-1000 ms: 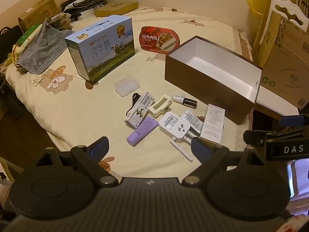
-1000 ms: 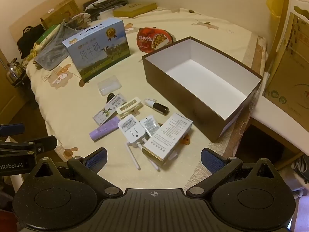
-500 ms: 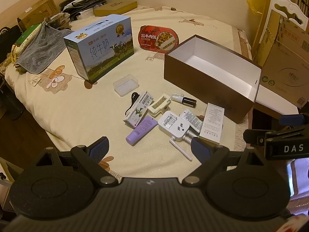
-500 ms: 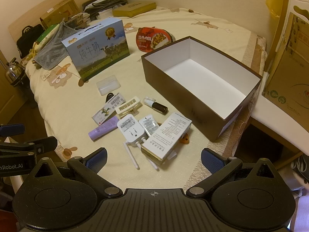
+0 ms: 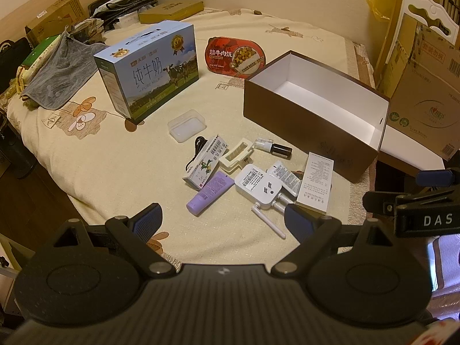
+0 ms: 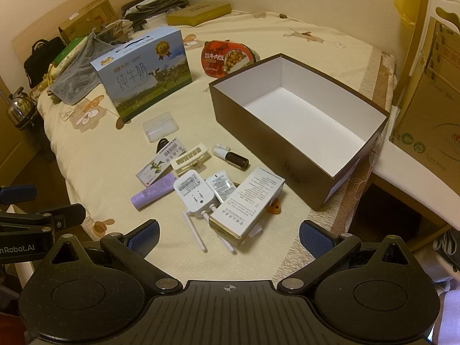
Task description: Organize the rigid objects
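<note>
A pile of small items lies on the bed: a purple tube [image 5: 210,193] [image 6: 153,194], a white router with antennas [image 5: 257,186] [image 6: 195,194], a long white carton [image 5: 315,182] [image 6: 249,203], a small dark bottle [image 5: 277,149] [image 6: 233,158], a cream clip [image 5: 236,156] [image 6: 189,156] and a barcoded packet [image 5: 205,164] [image 6: 161,161]. An empty brown box [image 5: 304,126] [image 6: 276,155] with white inside stands to their right. My left gripper [image 5: 222,220] and right gripper [image 6: 228,234] hover open just short of the pile, holding nothing.
A blue milk carton [image 5: 149,66] [image 6: 141,74], a red meal tray [image 5: 234,57] [image 6: 228,57] and a clear lid [image 5: 187,125] [image 6: 160,126] sit behind the pile. Grey cloth [image 5: 60,72] and clutter lie far left. Cardboard boxes [image 5: 422,92] stand right, beyond the bed edge.
Both grippers have crept slightly forward and lower toward the pile. Nothing on the bed has moved and the fingers stay apart.
</note>
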Tool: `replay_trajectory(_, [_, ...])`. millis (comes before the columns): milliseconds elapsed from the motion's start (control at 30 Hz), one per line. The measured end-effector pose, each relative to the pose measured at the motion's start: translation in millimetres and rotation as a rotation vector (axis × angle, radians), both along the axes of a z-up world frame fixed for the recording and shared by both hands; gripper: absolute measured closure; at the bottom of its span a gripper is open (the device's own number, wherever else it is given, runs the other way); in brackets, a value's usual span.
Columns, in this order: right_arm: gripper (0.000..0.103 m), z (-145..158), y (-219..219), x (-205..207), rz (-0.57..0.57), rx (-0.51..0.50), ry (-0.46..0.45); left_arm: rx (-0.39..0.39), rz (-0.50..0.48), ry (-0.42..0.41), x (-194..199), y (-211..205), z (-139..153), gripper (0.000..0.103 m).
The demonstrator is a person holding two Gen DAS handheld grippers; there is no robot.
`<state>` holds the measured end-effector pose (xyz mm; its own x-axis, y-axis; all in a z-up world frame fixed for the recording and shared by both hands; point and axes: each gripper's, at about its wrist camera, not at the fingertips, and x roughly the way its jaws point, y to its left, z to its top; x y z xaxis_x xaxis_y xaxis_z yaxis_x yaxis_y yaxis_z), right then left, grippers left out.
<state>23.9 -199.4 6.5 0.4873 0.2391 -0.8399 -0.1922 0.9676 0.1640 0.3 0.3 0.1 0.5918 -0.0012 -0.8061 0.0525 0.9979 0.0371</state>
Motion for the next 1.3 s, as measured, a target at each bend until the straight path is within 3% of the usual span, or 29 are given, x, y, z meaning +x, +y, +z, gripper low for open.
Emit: replay_trajectory(1300, [0.002,-2.6,-2.5,1.4,-0.001,0.001,0.003,0.001,-0.001,0.005,0.3,-0.2,-0.2,0.013])
